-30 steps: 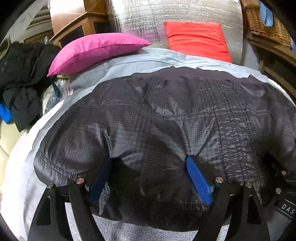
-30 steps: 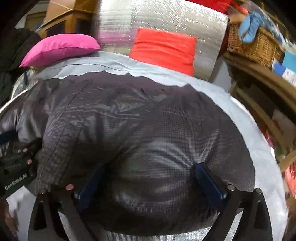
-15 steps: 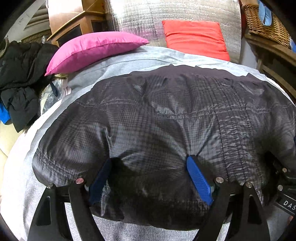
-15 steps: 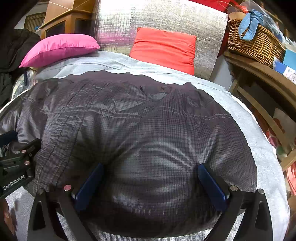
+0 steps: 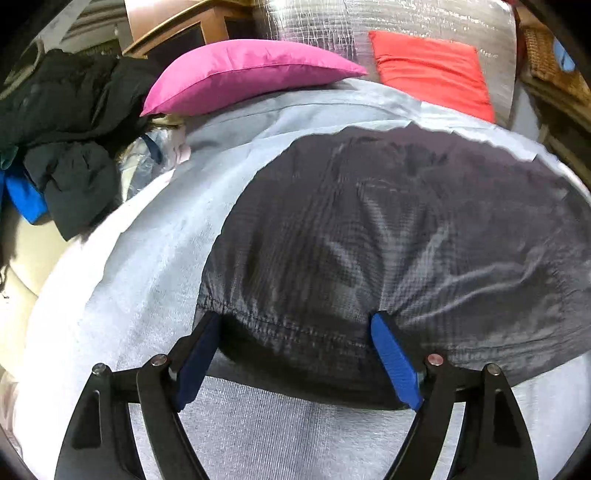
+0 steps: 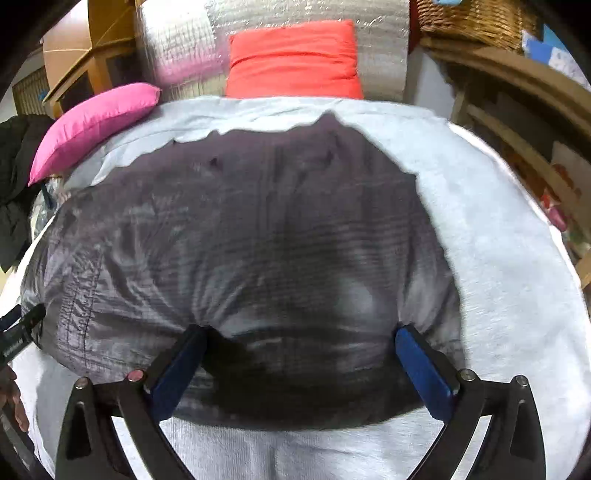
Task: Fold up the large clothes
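A dark grey puffy jacket [image 5: 369, 240] lies folded on a bed under a light grey sheet [image 5: 147, 277]. My left gripper [image 5: 295, 325] holds the jacket's near left corner. Its blue pads [image 5: 391, 354] stand wide and dig into the thick bundle, and creases fan out from them. In the right wrist view the jacket [image 6: 258, 240] fills the middle. My right gripper [image 6: 301, 334] clasps its near right part the same way, jaws wide, fabric bunched at both pads. The left gripper's black body [image 6: 18, 332] shows at the left edge of that view.
A pink pillow [image 5: 243, 74] and a red pillow [image 5: 428, 70] lie at the bed's far end against a silver foil panel. A heap of black clothes [image 5: 66, 122] sits left of the bed. On the right, wooden shelves [image 6: 517, 92] carry a wicker basket [image 6: 476, 22].
In the left view the jacket's left edge has drawn in to my left finger, baring more sheet. In the right view more sheet shows on the right. The near edge has bunched up.
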